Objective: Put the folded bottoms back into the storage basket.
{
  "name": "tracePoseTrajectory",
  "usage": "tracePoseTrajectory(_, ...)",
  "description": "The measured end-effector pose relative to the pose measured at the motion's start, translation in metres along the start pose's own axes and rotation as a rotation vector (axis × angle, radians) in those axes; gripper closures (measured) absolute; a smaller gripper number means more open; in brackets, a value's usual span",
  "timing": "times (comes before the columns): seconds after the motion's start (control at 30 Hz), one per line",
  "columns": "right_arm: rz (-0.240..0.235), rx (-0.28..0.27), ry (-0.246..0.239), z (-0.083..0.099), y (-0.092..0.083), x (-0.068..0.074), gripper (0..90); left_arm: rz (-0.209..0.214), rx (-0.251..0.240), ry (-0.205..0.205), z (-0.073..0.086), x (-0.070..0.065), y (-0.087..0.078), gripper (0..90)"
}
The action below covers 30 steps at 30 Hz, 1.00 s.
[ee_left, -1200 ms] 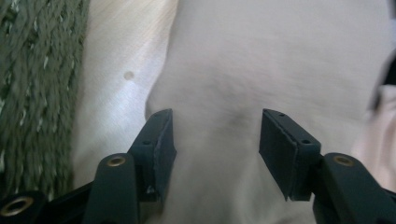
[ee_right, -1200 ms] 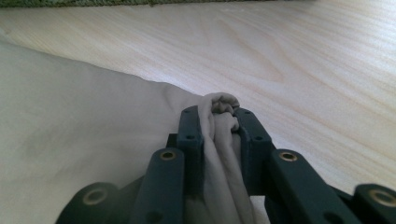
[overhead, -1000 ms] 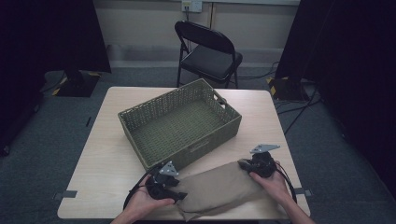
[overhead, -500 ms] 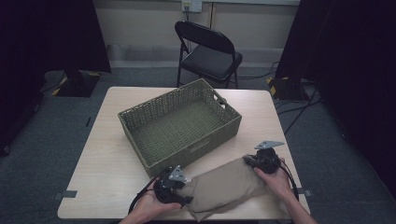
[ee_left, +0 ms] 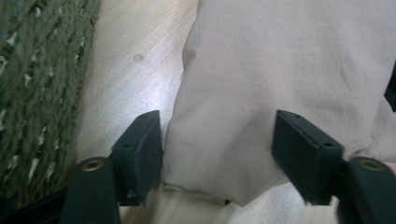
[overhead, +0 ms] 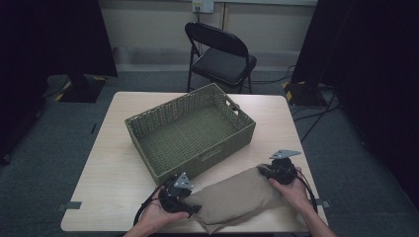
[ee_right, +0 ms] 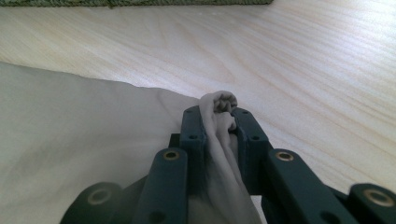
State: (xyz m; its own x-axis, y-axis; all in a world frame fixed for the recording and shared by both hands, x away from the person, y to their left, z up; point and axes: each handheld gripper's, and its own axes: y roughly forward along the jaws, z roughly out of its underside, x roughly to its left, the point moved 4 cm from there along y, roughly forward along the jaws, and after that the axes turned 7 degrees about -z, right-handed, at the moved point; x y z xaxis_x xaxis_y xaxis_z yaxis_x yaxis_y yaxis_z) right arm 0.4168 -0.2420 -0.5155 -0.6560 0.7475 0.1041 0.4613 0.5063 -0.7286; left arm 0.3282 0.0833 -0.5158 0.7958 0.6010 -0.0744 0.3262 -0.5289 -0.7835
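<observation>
Lying folded along the near edge of the desk, at about six o'clock from the green wicker basket and just beside its near wall: the tan cloth. Straddling the cloth's left corner at about seven o'clock of the desk, the left tool, jaws standing apart and just having been opening, fabric lying between them, left pad touching its edge, right pad standing clear of it. Resting on the desk at about five o'clock, the right tool, jaws squeezed onto a bunched fold of the cloth's right end, a knot of fabric poking out past the tips.
</observation>
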Motion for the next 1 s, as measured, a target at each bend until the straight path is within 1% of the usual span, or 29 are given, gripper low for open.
tracePoseTrajectory(0.07, -0.001, 0.0, 0.0, 0.0, 0.0, 0.0, 76.3, 0.008, -0.015, -0.004, -0.002, -0.002, 0.004, 27.7)
tracePoseTrajectory(0.13, -0.001, 0.0, 0.001, 0.0, 0.0, 0.0, 76.3, 0.023, -0.026, 0.001, -0.004, -0.005, 0.007, 26.0)
tracePoseTrajectory(0.2, -0.001, 0.0, -0.001, 0.0, 0.0, 0.0, 76.4, 0.006, -0.036, 0.017, -0.007, -0.011, 0.011, 24.3)
tracePoseTrajectory(0.27, -0.001, 0.0, 0.0, 0.0, 0.0, 0.0, 76.5, -0.001, -0.033, 0.012, -0.008, -0.013, 0.012, 24.4)
tracePoseTrajectory(0.33, 0.0, 0.0, -0.002, 0.0, 0.0, 0.001, 76.6, -0.016, -0.014, 0.007, -0.011, -0.018, 0.013, 28.1)
tracePoseTrajectory(0.37, 0.001, -0.001, -0.003, 0.0, 0.0, 0.001, 76.6, -0.023, -0.015, 0.04, -0.011, -0.02, 0.014, 29.4)
tracePoseTrajectory(0.4, 0.001, -0.002, -0.005, 0.0, 0.0, 0.001, 76.7, -0.036, -0.023, 0.061, -0.012, -0.022, 0.016, 30.6)
tracePoseTrajectory(0.5, 0.003, -0.003, -0.006, 0.001, 0.001, 0.002, 76.7, -0.073, -0.028, 0.107, -0.015, -0.026, 0.018, 39.6)
tracePoseTrajectory(0.53, 0.003, -0.004, -0.005, 0.001, 0.001, 0.002, 76.7, -0.066, -0.032, 0.118, -0.016, -0.027, 0.018, 44.5)
tracePoseTrajectory(0.57, 0.004, -0.003, -0.006, 0.001, 0.001, 0.002, 76.7, -0.06, -0.039, 0.109, -0.016, -0.03, 0.019, 49.4)
tracePoseTrajectory(0.67, 0.003, -0.004, -0.005, 0.001, 0.001, 0.002, 76.7, -0.032, -0.036, 0.127, -0.017, -0.033, 0.019, 64.8)
tracePoseTrajectory(0.7, 0.002, -0.004, -0.004, 0.001, 0.001, 0.003, 76.8, -0.023, -0.044, 0.107, -0.017, -0.033, 0.02, 68.3)
tracePoseTrajectory(0.73, 0.002, -0.003, -0.006, 0.001, 0.001, 0.003, 76.8, -0.014, -0.042, 0.097, -0.018, -0.032, 0.02, 72.4)
tracePoseTrajectory(0.8, 0.0, -0.003, -0.008, 0.0, 0.001, 0.004, 76.9, 0.0, -0.031, 0.088, -0.018, -0.03, 0.019, 77.2)
tracePoseTrajectory(0.87, -0.007, -0.005, 0.003, 0.0, 0.001, 0.003, 77.1, 0.006, -0.036, 0.07, -0.018, -0.029, 0.019, 79.4)
tracePoseTrajectory(0.93, -0.008, -0.006, 0.002, 0.0, 0.0, 0.003, 77.4, 0.022, -0.039, 0.055, -0.017, -0.026, 0.019, 80.1)
tracePoseTrajectory(1.0, -0.011, -0.007, 0.006, 0.0, -0.001, 0.003, 78.1, 0.04, -0.038, 0.027, -0.017, -0.024, 0.019, 80.3)
